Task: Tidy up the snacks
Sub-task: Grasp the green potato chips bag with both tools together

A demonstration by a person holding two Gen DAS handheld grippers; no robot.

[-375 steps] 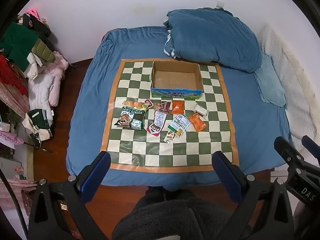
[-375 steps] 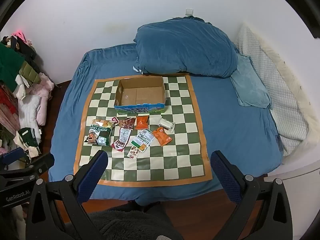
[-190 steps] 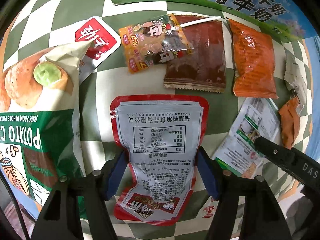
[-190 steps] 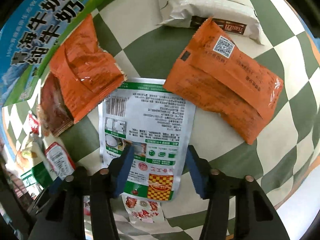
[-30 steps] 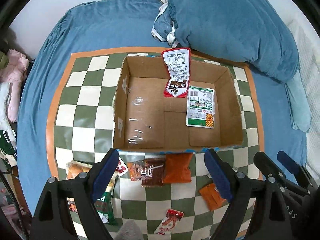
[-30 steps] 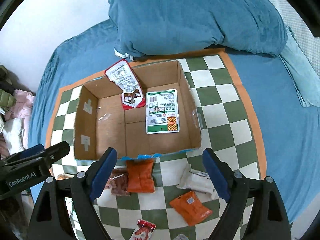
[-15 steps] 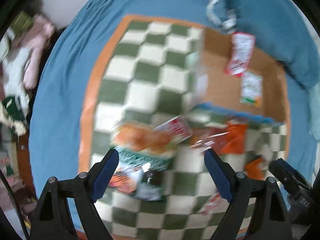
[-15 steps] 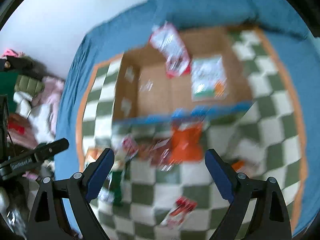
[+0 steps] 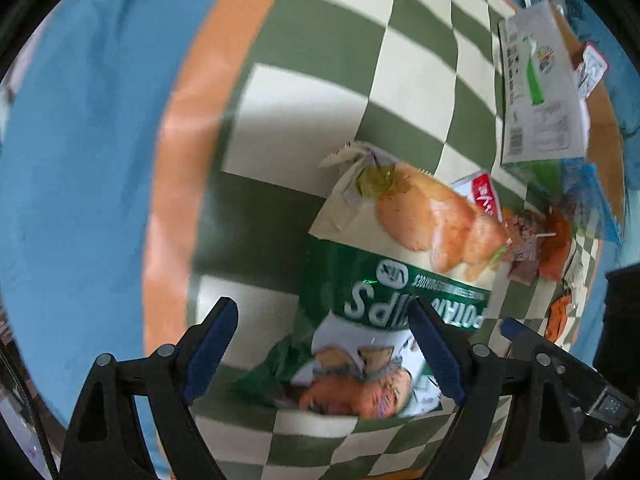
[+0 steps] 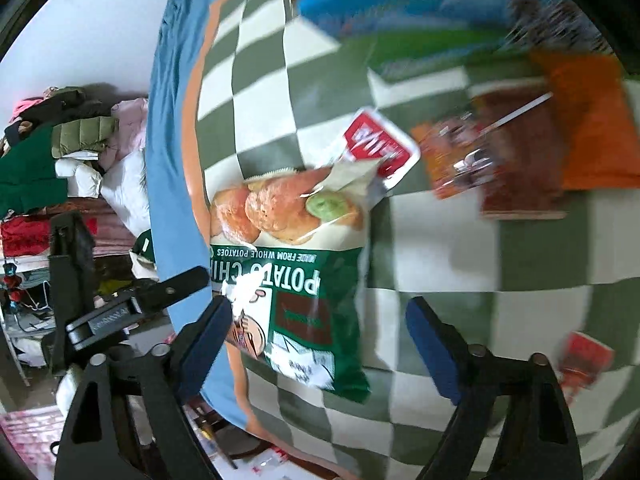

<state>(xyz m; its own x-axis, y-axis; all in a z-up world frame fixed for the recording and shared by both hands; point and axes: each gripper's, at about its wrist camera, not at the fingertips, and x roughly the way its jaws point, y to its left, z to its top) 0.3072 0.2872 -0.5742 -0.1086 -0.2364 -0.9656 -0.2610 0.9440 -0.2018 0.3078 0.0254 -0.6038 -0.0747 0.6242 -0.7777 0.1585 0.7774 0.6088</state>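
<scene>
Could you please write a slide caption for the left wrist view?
Open left gripper above a potato chip bag on the checkered mat.

Checkered mat point(image 9: 404, 92), blue bedsheet point(image 9: 88, 128), piled clothes point(image 10: 60, 148)

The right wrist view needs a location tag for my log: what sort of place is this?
Most likely a bedroom at home. A green-and-cream checkered mat with snack packets lies on a bed under a blue sheet, and folded clothes are heaped against a white wall.
</scene>
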